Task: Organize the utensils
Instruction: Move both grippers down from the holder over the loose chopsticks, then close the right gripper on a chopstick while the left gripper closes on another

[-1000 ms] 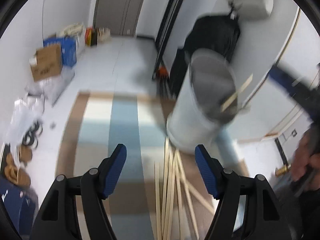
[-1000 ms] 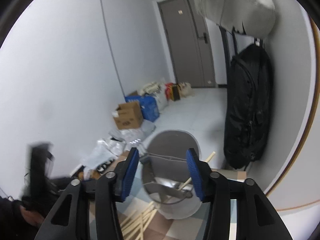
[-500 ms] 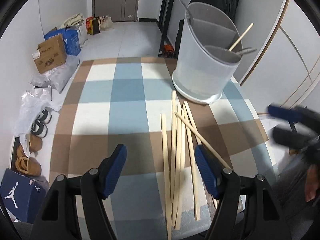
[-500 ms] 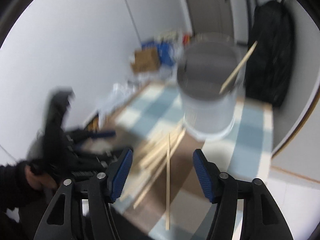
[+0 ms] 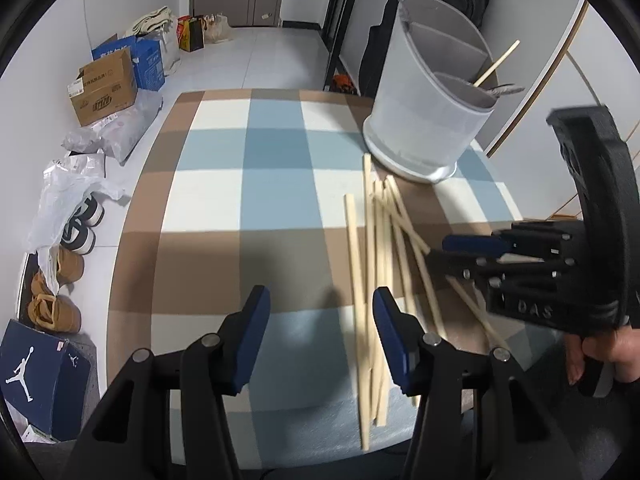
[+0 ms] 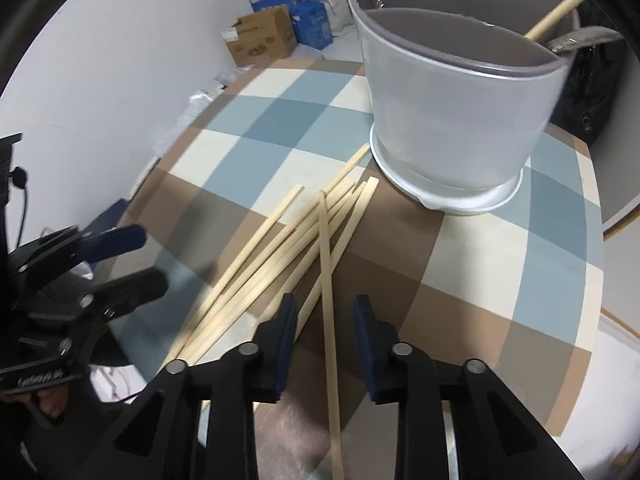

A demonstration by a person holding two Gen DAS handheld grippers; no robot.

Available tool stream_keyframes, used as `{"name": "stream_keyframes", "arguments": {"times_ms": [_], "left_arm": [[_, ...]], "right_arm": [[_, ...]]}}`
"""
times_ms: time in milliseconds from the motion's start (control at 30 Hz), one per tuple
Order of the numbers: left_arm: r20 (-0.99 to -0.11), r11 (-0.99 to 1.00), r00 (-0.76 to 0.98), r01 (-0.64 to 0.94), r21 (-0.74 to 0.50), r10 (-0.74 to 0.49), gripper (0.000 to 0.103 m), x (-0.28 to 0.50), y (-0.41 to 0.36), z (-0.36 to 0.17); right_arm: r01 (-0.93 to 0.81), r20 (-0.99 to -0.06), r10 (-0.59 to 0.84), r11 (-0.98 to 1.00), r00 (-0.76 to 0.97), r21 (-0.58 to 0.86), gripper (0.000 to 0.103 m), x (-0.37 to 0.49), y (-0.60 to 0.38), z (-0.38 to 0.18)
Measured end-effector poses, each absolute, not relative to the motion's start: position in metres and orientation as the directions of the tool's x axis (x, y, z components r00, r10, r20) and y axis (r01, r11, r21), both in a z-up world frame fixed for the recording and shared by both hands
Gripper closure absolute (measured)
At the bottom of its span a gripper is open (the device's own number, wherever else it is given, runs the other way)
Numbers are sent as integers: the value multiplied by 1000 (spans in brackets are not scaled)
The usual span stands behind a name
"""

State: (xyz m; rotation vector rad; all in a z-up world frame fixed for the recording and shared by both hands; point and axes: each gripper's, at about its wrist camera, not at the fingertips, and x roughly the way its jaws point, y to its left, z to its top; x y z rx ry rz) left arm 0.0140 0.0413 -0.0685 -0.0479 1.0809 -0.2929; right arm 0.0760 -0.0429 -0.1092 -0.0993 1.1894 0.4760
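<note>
Pale wood chopsticks (image 6: 280,248) lie in a loose fan on the checked tablecloth (image 5: 276,160), near its far right corner, just beside the white divided holder (image 6: 452,120); one stick w/ metal utensils stands inside. Right gripper (image 6: 324,332) points down, jaws closing, one chopstick between, pads not yet pressing. Left gripper (image 5: 320,332) closing too, nothing between.
</note>
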Motion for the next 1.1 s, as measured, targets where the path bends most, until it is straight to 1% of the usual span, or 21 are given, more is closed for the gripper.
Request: {"name": "stream_keyframes", "arguments": {"times_ms": [33,67,200,233,267,367,500,600,733,900,967,1000,1033,1067,1100], "left_arm": [[-866,962,433,214,-171,-250,61,14,42,-70],[-869,962,429,215,-166,-246,62,14,42,-71],[-870,961,423,212,-177,-254,62,11,47,-71],[-869,961,423,212,-179,-255,62,11,48,-71],[-869,961,423,212,-180,-256,62,11,48,-70],[-871,961,418,206,-186,-258,62,11,50,-72],[-876,959,398,186,-214,-272,62,16,52,-77],[-867,948,390,193,-253,-310,62,17,51,-75],[-857,937,389,226,-266,-337,62,16,39,-72],[-889,941,350,267,-208,-296,62,18,17,-82],[-905,944,331,278,-176,-266,62,19,9,-88],[-912,949,332,276,-149,-240,63,19,7,-90],[-909,952,348,277,-133,-228,69,18,6,-89],[-913,953,347,278,-116,-213,71,18,4,-89],[-912,955,355,278,-106,-205,82,19,5,-88]], "right_arm": [[-406,-912,289,901,291,156,82,77,-41,-110],[-406,-914,280,902,292,147,86,78,-39,-111],[-424,-919,251,899,304,105,93,77,-29,-112],[-431,-918,254,896,304,105,97,77,-27,-112],[-435,-918,257,894,301,107,98,78,-25,-112],[-441,-921,246,893,303,93,98,78,-21,-112],[-410,-916,266,903,299,128,98,81,-26,-110],[-395,-893,302,905,333,159,98,78,-36,-97],[-374,-850,345,907,398,193,98,66,-55,-75],[-346,-767,390,909,509,233,98,46,-88,-43],[-337,-749,392,911,534,237,98,45,-93,-37],[-333,-740,398,910,542,246,98,43,-98,-34],[-329,-732,406,908,547,258,98,41,-103,-32],[-326,-727,407,909,553,260,98,40,-106,-30],[-325,-724,406,909,557,260,98,39,-109,-28]]}}
